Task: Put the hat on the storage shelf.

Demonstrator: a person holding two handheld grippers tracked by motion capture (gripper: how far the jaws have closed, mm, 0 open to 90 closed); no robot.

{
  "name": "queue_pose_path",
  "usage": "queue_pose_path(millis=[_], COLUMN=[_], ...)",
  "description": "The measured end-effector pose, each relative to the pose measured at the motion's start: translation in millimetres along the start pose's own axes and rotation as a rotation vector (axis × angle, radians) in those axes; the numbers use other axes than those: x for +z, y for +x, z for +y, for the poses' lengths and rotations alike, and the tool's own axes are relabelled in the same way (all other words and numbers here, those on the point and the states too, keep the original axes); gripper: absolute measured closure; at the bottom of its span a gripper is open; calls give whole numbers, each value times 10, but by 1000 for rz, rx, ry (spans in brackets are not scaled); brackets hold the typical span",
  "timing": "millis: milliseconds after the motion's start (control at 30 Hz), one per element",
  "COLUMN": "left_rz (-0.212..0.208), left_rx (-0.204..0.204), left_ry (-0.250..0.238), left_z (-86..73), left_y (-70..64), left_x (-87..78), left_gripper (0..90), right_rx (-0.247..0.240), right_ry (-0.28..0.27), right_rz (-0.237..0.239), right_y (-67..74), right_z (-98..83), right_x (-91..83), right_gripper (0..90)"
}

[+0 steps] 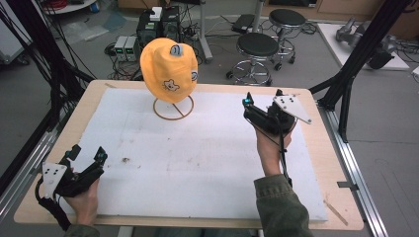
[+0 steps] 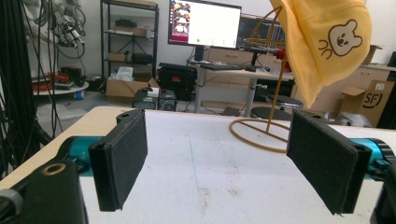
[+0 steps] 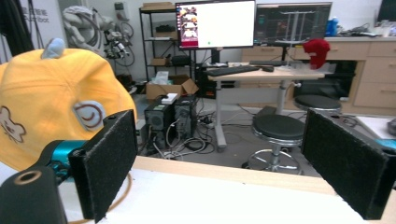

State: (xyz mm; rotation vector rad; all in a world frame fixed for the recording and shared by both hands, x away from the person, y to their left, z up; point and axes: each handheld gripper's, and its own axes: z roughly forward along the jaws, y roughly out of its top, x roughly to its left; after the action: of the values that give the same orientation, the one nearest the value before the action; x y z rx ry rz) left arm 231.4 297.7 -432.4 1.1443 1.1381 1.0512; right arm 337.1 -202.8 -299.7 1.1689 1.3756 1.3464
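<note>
I'm working in a robotics lab or workshop. Behind my surface (image 1: 316, 148) I see metal shelving (image 2: 128, 46) with gear, a lit monitor (image 3: 215, 23) and keyboard (image 3: 231, 70) on a desk, desktop PC towers (image 3: 170, 119) with tangled cables on the floor, round stools (image 1: 257, 49), and cardboard boxes (image 2: 123, 88). Black frame struts (image 1: 360, 54) flank the surface, and robot parts (image 3: 100, 32) sit by the shelves.

A yellow bear-print hat (image 1: 169, 69) hangs on a wire stand (image 1: 173, 109) at the table's far side.
</note>
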Motion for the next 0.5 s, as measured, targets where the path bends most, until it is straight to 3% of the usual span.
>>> queue_pose_path(millis=[333, 500], left_rz=[1, -3], left_rx=[-4, -6], left_ry=[3, 7], left_z=[-10, -18], left_y=[3, -5], left_x=[2, 2], left_gripper=[208, 208], right_rx=[32, 21], right_ry=[15, 38], right_rz=[-61, -67], right_y=[-312, -355], right_z=[-197, -260], right_x=[-268, -306], right_gripper=[98, 98])
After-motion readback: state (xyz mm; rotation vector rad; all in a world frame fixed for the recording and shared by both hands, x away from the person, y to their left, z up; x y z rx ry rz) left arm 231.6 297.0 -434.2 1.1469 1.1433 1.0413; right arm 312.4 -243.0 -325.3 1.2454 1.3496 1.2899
